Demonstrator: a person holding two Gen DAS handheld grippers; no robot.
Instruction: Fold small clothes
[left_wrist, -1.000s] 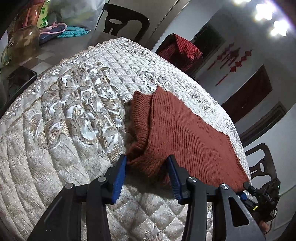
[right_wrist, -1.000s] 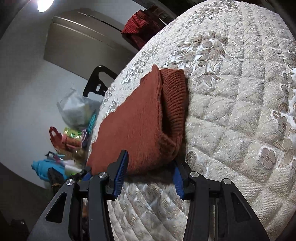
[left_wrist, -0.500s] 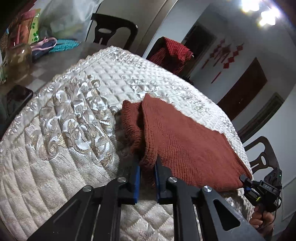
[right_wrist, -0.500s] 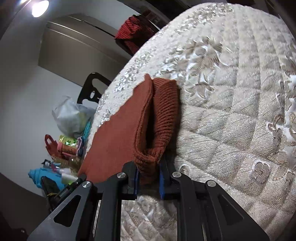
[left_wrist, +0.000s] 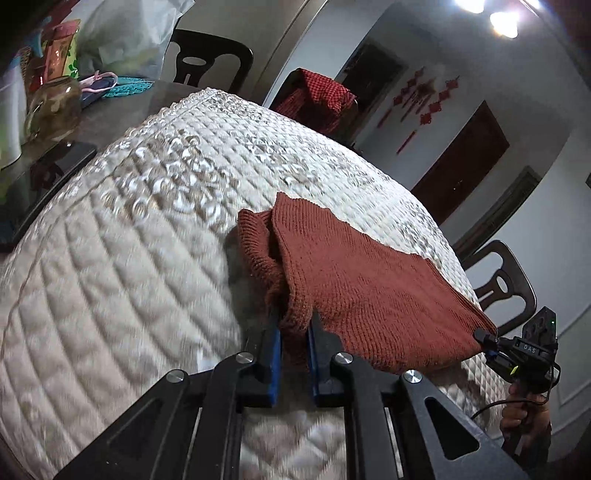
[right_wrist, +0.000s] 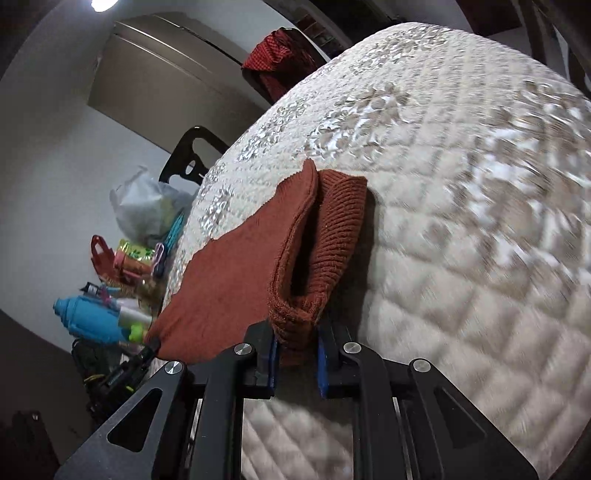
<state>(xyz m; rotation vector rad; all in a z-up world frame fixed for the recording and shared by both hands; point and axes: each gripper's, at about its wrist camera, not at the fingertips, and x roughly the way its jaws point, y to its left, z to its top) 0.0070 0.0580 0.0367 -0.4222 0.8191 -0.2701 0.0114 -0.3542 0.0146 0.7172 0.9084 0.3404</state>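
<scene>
A rust-red knitted garment (left_wrist: 354, 280) lies partly folded on a quilted cream table cover (left_wrist: 122, 266). My left gripper (left_wrist: 293, 332) is shut on its near left corner and holds that edge up off the cover. My right gripper (right_wrist: 295, 341) is shut on the opposite near corner, beside the ribbed hem (right_wrist: 338, 236). The near edge hangs stretched between the two grippers. The right gripper also shows in the left wrist view (left_wrist: 487, 341) at the garment's far corner. The garment (right_wrist: 229, 280) shows in the right wrist view too.
Dark chairs (left_wrist: 506, 288) stand around the table; one holds a red checked cloth (left_wrist: 321, 96). At the table's side sit a glass jar (left_wrist: 55, 107), a plastic bag (right_wrist: 147, 206), a blue bottle (right_wrist: 88, 319) and other small items.
Both grippers went from open around the garment's near corners to shut on them. They then lifted the near edge off the cover, and the views now blur with motion.
</scene>
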